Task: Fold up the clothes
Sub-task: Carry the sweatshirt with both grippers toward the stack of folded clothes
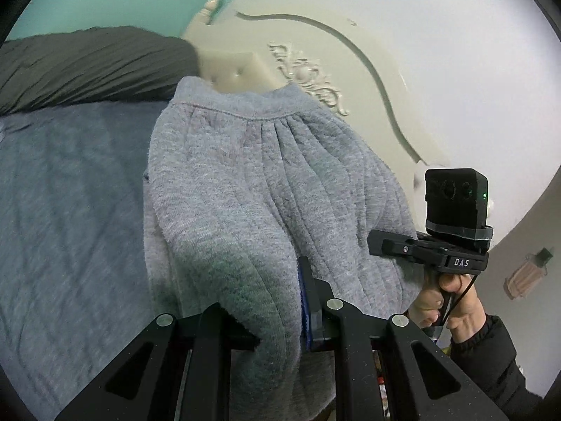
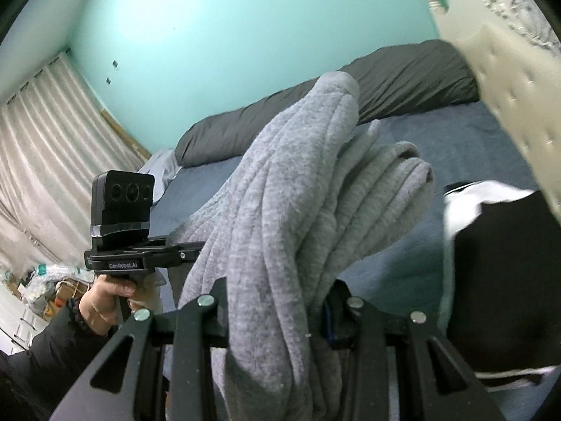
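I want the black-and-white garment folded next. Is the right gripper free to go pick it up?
Probably not yet: the right gripper is shut on the grey sweatpants, which the left gripper also clamps. The black-and-white garment lies uncovered on the bed.

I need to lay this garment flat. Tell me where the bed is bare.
Bare blue bedsheet lies left of the grey garment, below the dark duvet. Crowded: the black-and-white clothing beside the headboard.
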`<action>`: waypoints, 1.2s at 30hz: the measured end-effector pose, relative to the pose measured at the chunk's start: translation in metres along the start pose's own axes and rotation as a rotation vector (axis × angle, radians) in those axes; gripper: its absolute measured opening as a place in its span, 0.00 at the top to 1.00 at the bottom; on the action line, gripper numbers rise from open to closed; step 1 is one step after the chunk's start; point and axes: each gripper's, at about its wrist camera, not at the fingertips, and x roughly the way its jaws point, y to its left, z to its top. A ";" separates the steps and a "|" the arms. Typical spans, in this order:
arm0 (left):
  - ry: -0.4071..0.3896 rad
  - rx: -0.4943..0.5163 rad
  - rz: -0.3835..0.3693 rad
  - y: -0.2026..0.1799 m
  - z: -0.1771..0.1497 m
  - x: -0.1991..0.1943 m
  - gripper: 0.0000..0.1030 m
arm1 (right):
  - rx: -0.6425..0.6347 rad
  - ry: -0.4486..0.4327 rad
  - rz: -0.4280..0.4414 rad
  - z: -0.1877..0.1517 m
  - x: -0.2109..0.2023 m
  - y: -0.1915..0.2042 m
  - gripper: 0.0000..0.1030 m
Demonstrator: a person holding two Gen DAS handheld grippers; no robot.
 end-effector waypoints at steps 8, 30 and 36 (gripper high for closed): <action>0.010 -0.008 -0.045 -0.034 0.037 0.097 0.84 | 0.010 -0.005 -0.073 0.037 -0.057 -0.090 0.66; 0.086 -0.158 -0.081 -0.035 -0.001 0.225 0.84 | 0.146 0.033 -0.176 0.003 -0.070 -0.268 0.56; 0.086 -0.172 -0.072 -0.036 -0.011 0.223 0.84 | 0.156 -0.015 -0.246 -0.004 -0.085 -0.255 0.43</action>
